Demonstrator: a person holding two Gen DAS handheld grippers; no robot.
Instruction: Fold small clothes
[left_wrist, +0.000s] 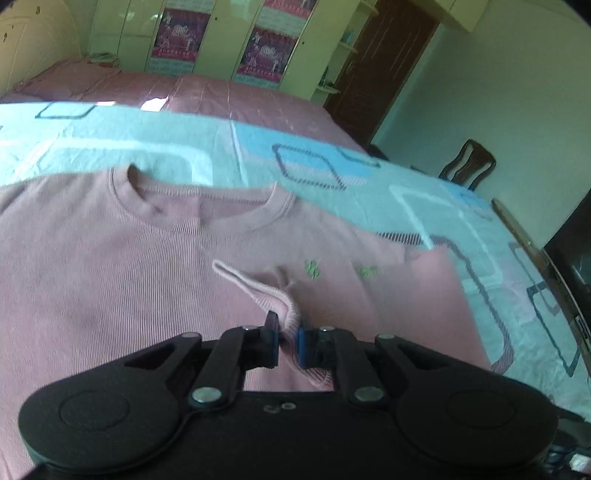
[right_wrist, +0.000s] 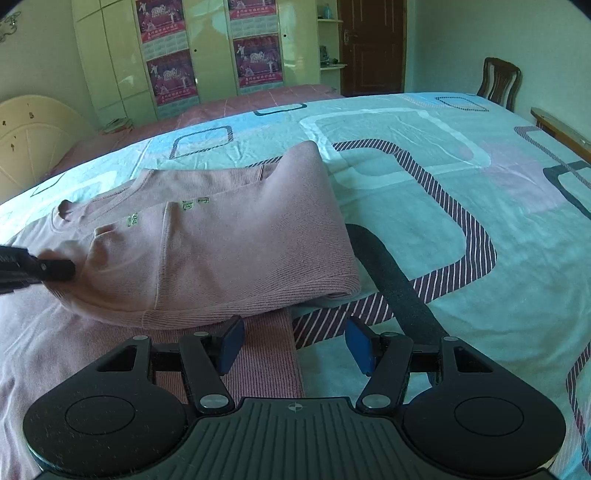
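Note:
A pink ribbed sweater (left_wrist: 110, 266) with small green embroidery lies flat on the bed, neckline away from me. My left gripper (left_wrist: 287, 332) is shut on the ribbed cuff (left_wrist: 291, 314) of its sleeve, held over the chest. In the right wrist view the sweater (right_wrist: 240, 251) has its right side and sleeve folded over the body, and the left gripper's tip (right_wrist: 55, 269) shows at the left edge on the fabric. My right gripper (right_wrist: 295, 345) is open and empty, low over the sweater's hem edge.
The bed has a light-blue sheet (right_wrist: 424, 177) with striped square patterns. A second bed with a pink cover (left_wrist: 221, 96) lies behind, then wardrobes with posters. A wooden chair (right_wrist: 498, 83) and the footboard rail (left_wrist: 535, 254) stand at the right.

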